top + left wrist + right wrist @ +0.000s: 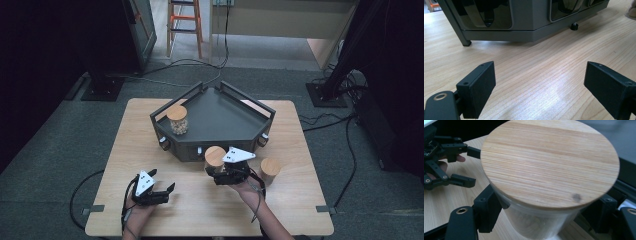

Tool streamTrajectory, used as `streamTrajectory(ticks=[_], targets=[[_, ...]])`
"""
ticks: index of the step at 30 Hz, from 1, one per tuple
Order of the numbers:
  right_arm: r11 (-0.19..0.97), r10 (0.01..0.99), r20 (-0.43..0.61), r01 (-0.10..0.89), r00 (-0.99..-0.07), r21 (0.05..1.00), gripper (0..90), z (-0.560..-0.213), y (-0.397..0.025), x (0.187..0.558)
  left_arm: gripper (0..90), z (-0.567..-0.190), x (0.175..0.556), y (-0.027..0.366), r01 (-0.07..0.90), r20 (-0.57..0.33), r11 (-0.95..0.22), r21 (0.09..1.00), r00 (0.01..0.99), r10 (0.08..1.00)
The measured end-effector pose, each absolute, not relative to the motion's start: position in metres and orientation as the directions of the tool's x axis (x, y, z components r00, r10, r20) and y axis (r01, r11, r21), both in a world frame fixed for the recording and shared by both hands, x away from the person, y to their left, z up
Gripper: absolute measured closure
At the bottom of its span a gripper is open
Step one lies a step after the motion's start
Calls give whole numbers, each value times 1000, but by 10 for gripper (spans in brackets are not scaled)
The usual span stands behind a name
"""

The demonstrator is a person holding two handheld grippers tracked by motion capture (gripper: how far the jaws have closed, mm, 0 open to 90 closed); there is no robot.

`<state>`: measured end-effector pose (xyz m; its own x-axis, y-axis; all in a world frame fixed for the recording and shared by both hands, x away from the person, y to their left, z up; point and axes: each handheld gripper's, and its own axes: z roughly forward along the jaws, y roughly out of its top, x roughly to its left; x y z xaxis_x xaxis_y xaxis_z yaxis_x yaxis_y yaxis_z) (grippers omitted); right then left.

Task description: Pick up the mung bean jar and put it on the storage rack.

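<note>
My right gripper (216, 170) is shut on a glass jar with a round wooden lid (549, 162), holding it just in front of the dark grey tray (220, 131). The jar's lid (215, 156) shows beside the tray's front wall. Both black jaws press the glass wall below the lid. A second lidded jar (177, 119), with pale contents, stands inside the tray at its left. A third lidded jar (270, 169) stands on the table right of my right gripper. My left gripper (167, 190) rests open low over the wood, its jaws wide apart with nothing between them (539, 87).
The wooden table (150, 150) carries the tray at its back middle; the tray's front wall and feet (524, 27) rise ahead of my left gripper. Cables, a stand base (102, 87) and a stool (184, 22) lie on the floor beyond the table.
</note>
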<state>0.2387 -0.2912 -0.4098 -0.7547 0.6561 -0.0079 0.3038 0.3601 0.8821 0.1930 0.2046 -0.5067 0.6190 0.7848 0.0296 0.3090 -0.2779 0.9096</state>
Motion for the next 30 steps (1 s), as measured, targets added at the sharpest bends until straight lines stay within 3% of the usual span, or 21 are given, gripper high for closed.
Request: streamTrajectory(ticks=[30], targets=[[384,638,-33,281,-769,879,250,-379,-292,250,103,-507,193,204,313,28,-274,909,611,791]])
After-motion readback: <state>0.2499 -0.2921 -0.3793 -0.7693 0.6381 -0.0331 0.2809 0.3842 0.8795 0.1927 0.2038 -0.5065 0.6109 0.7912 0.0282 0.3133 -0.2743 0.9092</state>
